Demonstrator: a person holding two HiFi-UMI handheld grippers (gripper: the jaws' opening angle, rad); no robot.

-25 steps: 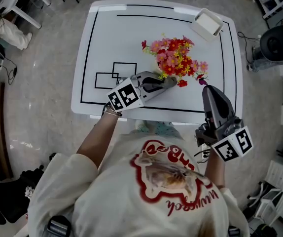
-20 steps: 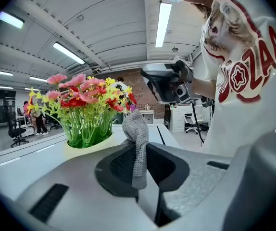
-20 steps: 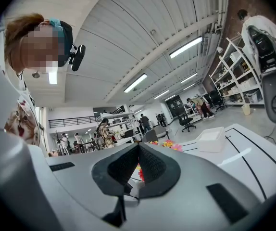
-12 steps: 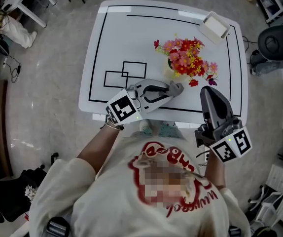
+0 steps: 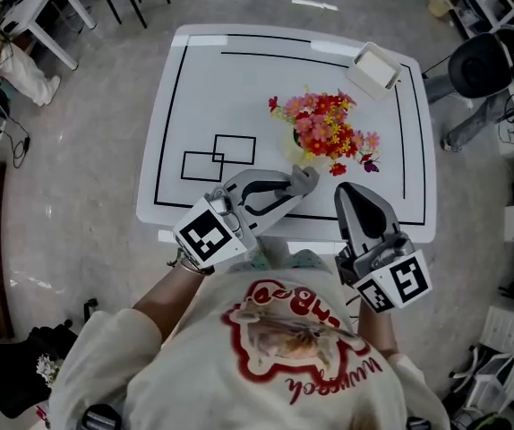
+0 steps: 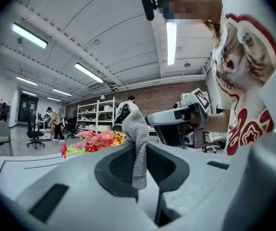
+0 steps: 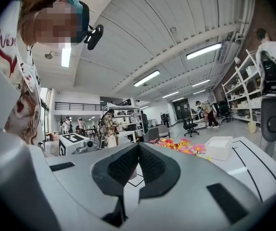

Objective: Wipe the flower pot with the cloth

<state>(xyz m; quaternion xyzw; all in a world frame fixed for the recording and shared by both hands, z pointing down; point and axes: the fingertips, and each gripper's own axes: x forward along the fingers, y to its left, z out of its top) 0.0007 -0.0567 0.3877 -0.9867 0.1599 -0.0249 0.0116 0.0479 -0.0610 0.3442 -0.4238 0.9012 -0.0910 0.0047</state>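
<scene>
Above counter's front edge, left tongs gripped cloth; right tongs closed, empty. Flower pot wanted flat, firm cloth contact.

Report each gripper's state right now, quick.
Left gripper: shut on the grey cloth.
Right gripper: shut, nothing between its jaws.

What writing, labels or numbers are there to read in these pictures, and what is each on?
No text reads clearly.
Shirt: red script, upside down in the head view, too blurred to read.
Marker cubes: black-and-white square patterns, no letters.
Table: black lines only.
</scene>
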